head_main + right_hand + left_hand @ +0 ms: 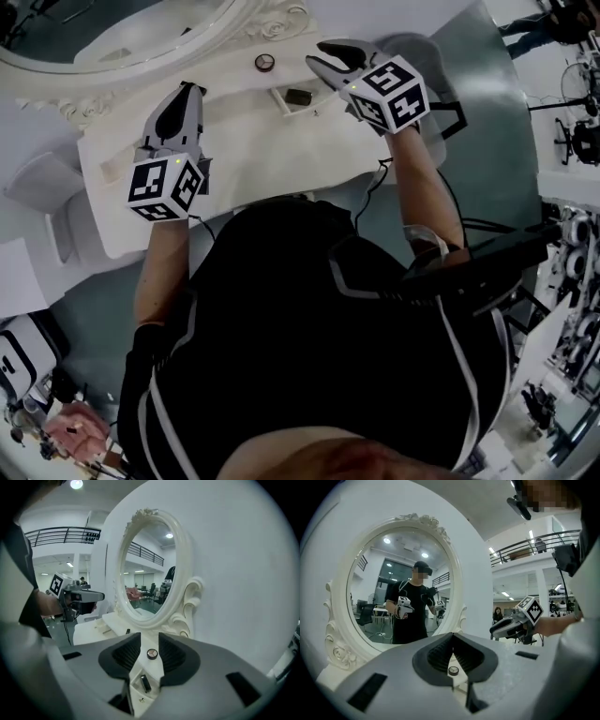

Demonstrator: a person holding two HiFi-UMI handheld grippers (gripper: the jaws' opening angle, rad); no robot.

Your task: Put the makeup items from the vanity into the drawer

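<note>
Makeup items on view number two, both on the white vanity table (253, 155) and neither in a grip: a round compact (265, 63) and a dark stick (299, 97).

Left tongs (190, 89): clenched, tips met, nothing between them. Its own view confirms that the pads (440, 656) converge to a point. The round compact (453, 670) shows lower down beyond them, well apart.

Right tongs (330, 56): released, jaws standing apart and empty. Its own view shows a clear gap between the pads (125, 654). Through that gap the round compact (151, 654) and the dark stick (146, 683) appear on the table beyond.

Both tongs are held in the air above the table, touching nothing. The left is over the table's left part, the right over its rear right part. Each carries a marker cube (165, 187).

The dark stick lies inside a shallow white tray (278, 101). The round compact sits on the bare table just behind that tray, near the base of the oval mirror (112, 33). The mirror's ornate white frame (337, 648) stands upright at the back of the table. Its glass reflects the person holding both tongs.
</note>
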